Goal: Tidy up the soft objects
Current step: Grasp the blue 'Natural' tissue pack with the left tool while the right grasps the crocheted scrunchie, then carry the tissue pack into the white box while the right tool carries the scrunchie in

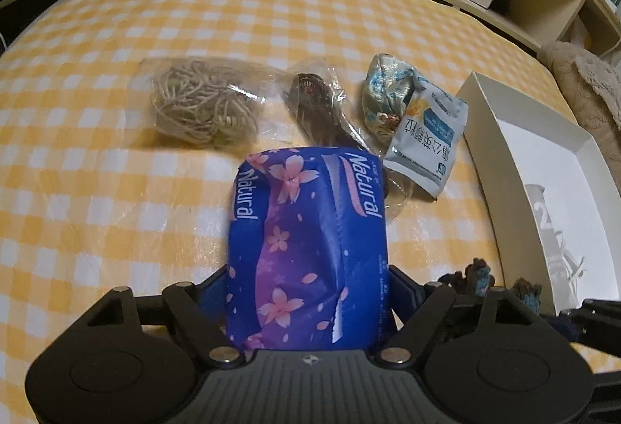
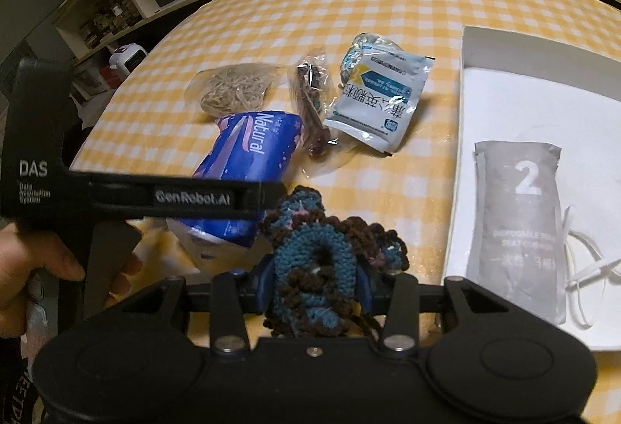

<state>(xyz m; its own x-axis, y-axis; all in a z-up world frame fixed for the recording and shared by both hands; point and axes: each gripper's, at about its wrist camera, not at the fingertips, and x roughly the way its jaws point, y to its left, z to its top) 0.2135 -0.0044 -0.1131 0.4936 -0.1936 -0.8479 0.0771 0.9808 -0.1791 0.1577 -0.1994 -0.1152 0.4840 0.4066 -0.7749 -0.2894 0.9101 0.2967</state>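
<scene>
You have both grippers loaded. Your left gripper [image 1: 308,292] is clamped on the tissue pack [image 1: 306,233], its two fingers pressed to the pack's sides, and the pack looks lifted a little off the checked cloth [image 1: 116,191]. Your right gripper [image 2: 314,284] is pinched on the crochet piece [image 2: 322,261], just left of the white box [image 2: 504,105]. In the box lie only the grey packet [image 2: 520,226] marked 2 and something white with loops beside it. So the step in hand looks like carrying soft things into the box. Next, swing the right gripper over the bare floor of the box, clear of the grey packet, lower it and let the crochet go; then bring the tissue pack over, lifting it above the near wall. On the cloth wait the cord bag [image 1: 202,105], the dark bag [image 1: 314,101], the blue pouch [image 1: 384,90] and the sachet [image 1: 423,140], overlapping, so take them one at a time.
</scene>
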